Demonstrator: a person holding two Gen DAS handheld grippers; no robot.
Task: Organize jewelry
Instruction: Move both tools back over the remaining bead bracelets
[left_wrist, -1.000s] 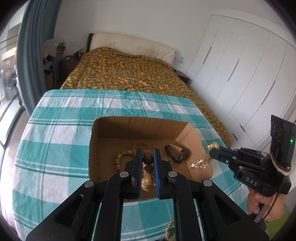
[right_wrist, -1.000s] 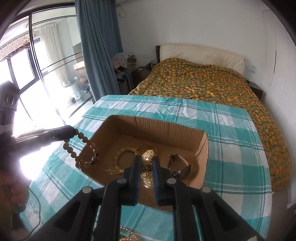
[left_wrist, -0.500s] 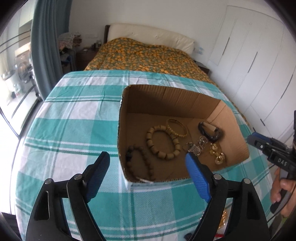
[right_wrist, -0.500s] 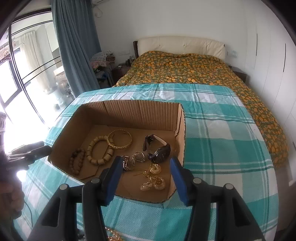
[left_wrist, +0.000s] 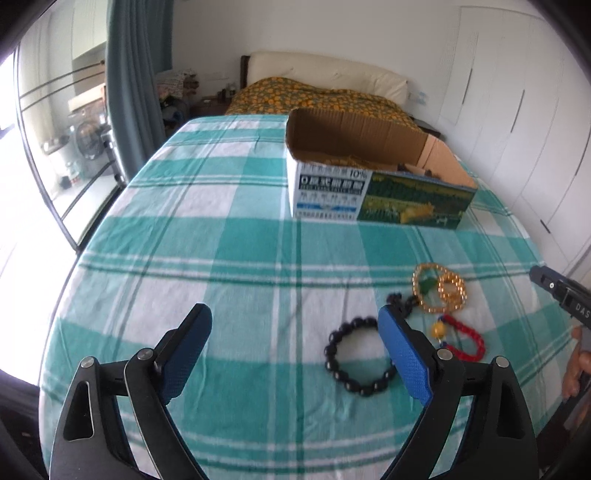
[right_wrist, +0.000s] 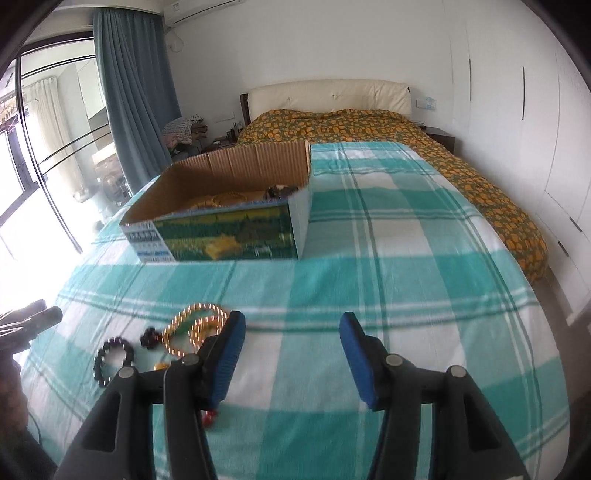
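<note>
A cardboard box (left_wrist: 380, 184) (right_wrist: 221, 236) stands on the checked tablecloth with jewelry barely showing inside. Nearer me lie a black bead bracelet (left_wrist: 356, 356) (right_wrist: 112, 356), a gold bead strand (left_wrist: 441, 290) (right_wrist: 192, 325) with a green piece, a red bead bracelet (left_wrist: 467, 338) and a small dark bead cluster (left_wrist: 400, 304) (right_wrist: 149, 336). My left gripper (left_wrist: 295, 343) is open and empty, low over the cloth, its right finger beside the black bracelet. My right gripper (right_wrist: 291, 347) is open and empty, its left finger over the gold strand.
The teal and white checked table (left_wrist: 221, 229) drops off at its left and near edges. A bed with an orange-patterned cover (right_wrist: 369, 125) lies behind it. White wardrobes (left_wrist: 517, 129) line the right wall; a curtain and glass doors (right_wrist: 74, 129) are at the left.
Both grippers dropped their jewelry into the box, opened, and have pulled back and down from the box to the loose jewelry near the table's front.
</note>
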